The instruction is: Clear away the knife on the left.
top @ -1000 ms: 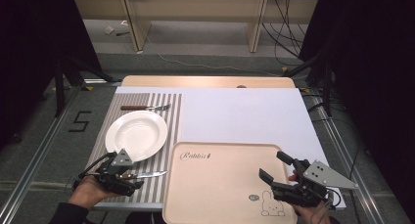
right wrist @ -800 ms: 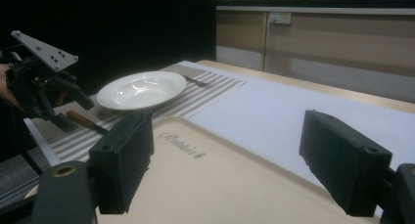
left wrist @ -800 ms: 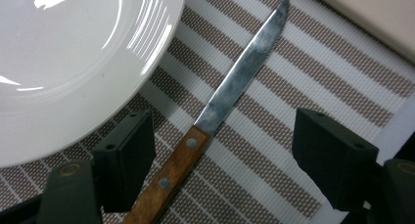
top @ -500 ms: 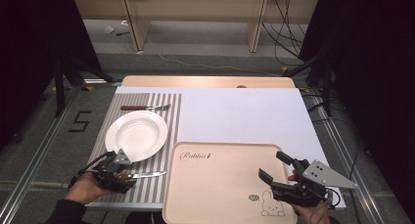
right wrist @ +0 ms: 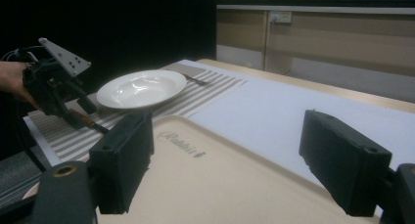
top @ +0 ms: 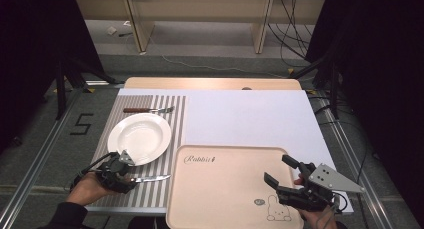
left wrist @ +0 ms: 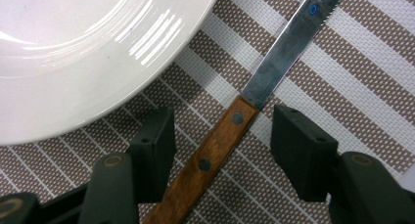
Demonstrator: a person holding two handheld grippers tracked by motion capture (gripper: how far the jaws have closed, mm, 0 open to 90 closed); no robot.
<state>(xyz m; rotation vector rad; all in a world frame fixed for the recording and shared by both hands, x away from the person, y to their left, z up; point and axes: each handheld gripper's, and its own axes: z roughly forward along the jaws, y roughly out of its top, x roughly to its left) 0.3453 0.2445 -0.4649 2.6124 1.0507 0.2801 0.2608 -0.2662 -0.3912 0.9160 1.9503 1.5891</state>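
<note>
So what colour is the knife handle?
Brown wood, knife handle with two dark rivets; clearest in the left gripper view.

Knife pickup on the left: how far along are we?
Done: left gripper straddles the knife handle, jaws open either side. In hand: nothing gripped; the knife lies on the striped placemat. Left: closing and lifting. Right gripper waits open over the tray.

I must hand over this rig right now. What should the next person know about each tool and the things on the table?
Left tool: open, jaws on either side of the knife handle, not closed; the knife lies on the striped mat beside the plate.
Right tool: open, holding nothing, over the tray.
The fork lies beyond the plate.
Done: nothing is lifted yet.
Left: probably close on the knife and lift it.
</note>
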